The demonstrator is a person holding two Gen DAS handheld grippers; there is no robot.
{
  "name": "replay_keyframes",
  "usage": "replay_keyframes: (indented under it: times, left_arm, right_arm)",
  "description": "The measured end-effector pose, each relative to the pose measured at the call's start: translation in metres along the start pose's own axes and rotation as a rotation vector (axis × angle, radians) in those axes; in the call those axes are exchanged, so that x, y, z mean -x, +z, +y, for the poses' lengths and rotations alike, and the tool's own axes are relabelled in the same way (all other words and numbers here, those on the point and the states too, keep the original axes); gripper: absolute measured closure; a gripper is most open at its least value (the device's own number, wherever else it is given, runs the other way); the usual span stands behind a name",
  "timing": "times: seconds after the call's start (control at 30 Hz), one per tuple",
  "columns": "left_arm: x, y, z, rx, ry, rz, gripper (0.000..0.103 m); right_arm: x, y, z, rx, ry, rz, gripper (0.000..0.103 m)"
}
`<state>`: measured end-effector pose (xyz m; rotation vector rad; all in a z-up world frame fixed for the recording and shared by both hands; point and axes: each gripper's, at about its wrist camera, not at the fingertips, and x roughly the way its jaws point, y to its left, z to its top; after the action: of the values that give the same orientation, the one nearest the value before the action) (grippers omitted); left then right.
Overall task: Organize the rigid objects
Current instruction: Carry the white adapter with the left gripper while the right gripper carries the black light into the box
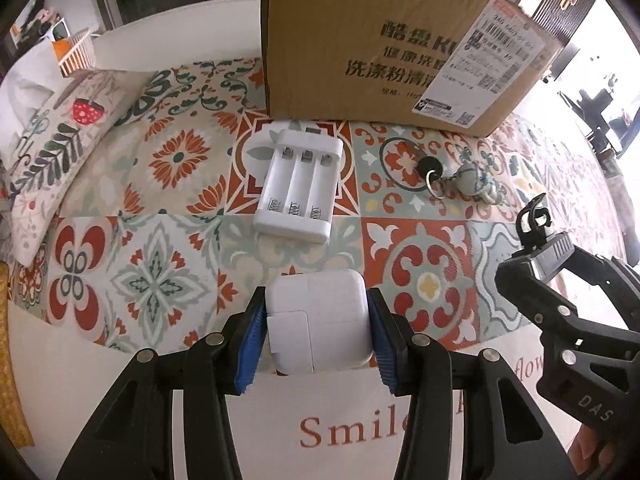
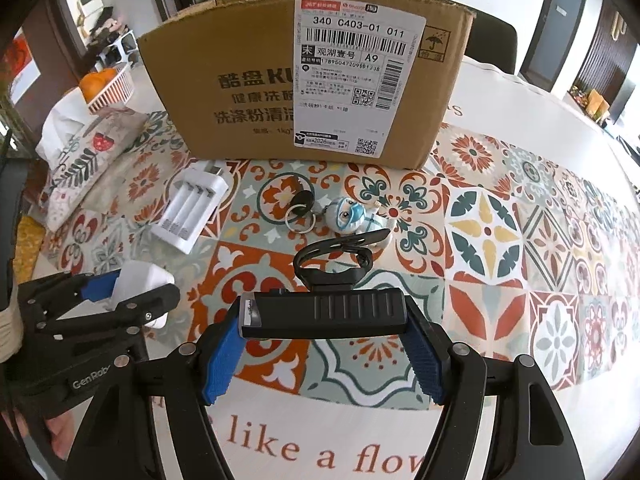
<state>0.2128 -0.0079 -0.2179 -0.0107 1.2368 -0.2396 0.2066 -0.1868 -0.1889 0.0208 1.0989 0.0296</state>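
The left hand-held gripper (image 1: 318,332) clamped a white power adapter (image 1: 318,320) between blue pads; the right hand-held gripper (image 2: 324,344) gripped a black clip device (image 2: 326,310) — both lifted over the counter (image 2: 500,216), probably bound for the cardboard box (image 2: 248,92) behind — battery charger (image 1: 300,184) and keychain (image 2: 344,216) remained.

The cardboard box (image 2: 256,92) carries dark print, "酷盘 KU…" over "洗涤粉清洁". Its white shipping label (image 2: 356,76) reads "340 C403-01 011", then "观湖壹号" and "A9", with barcodes and QR codes below. An umbrella sign sits on the box's right edge. The tablecloth (image 2: 320,440) spells "like a flow…" and, in the left view, "Smile". "GenRob…" shows on the left tongs (image 2: 120,296), "DAS" on the right tongs (image 1: 536,240).
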Motion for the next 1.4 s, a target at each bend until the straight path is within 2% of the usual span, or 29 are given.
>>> replay_keyframes:
  times: [0.27,0.67,1.0,1.4]
  left_arm:
    - [0.037,0.006,-0.003,-0.041,0.005,-0.082,0.056]
    - [0.101,0.022,-0.011,-0.084,-0.016,-0.224,0.056]
    - [0.142,0.04,-0.017,-0.117,-0.019,-0.334,0.056]
    - [0.173,0.077,-0.023,-0.146,-0.014,-0.44,0.056]
  right_arm:
    - [0.023,-0.002,0.0,-0.015,0.005,-0.045,0.031]
    - [0.077,0.014,0.004,-0.017,-0.006,-0.176,0.031]
    - [0.118,0.035,0.005,-0.005,-0.011,-0.289,0.031]
    - [0.145,0.069,0.004,0.004,0.001,-0.398,0.031]
